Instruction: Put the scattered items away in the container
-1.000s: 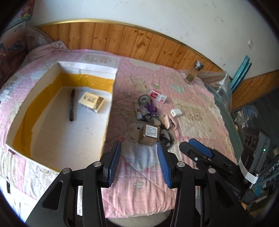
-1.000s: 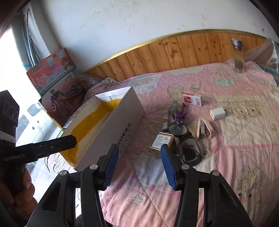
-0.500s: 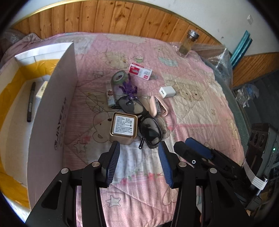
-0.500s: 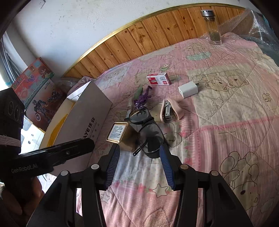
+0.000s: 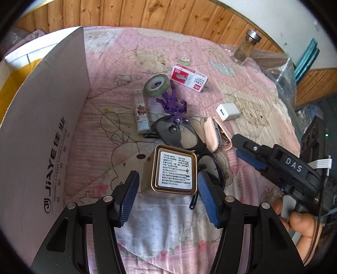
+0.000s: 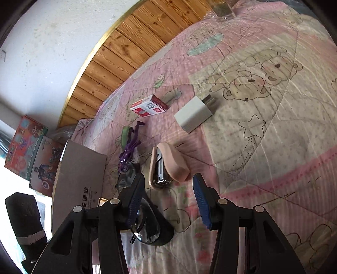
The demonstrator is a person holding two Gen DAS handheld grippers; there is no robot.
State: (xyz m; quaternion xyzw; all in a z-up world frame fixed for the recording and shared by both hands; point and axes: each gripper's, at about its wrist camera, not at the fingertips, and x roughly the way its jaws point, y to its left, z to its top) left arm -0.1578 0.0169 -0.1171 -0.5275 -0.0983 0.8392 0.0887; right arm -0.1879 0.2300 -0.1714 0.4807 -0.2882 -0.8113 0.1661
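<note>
My left gripper (image 5: 168, 194) is open, its fingers on either side of a gold tin (image 5: 173, 169) with a white label, not touching it. Black sunglasses (image 5: 179, 137) lie behind and beside the tin. My right gripper (image 6: 167, 197) is open just in front of a pink stapler (image 6: 168, 164), which also shows in the left wrist view (image 5: 211, 134). The white cardboard box (image 5: 42, 134) stands at the left. A white charger (image 6: 194, 114), a red-and-white staple box (image 6: 148, 106), a purple toy figure (image 5: 173, 104), a green tape roll (image 5: 157, 84) and a small white tube (image 5: 141, 113) lie scattered on the pink quilt.
A glass jar (image 5: 245, 47) with a metal lid stands at the back right by bubble wrap. A wooden headboard (image 5: 147, 16) runs along the back. Toy boxes (image 6: 27, 151) lean against the wall left of the cardboard box.
Both grippers moved forward and down toward the items. The left now straddles the gold tin; the right has come close to the pink stapler. Both stay open.
</note>
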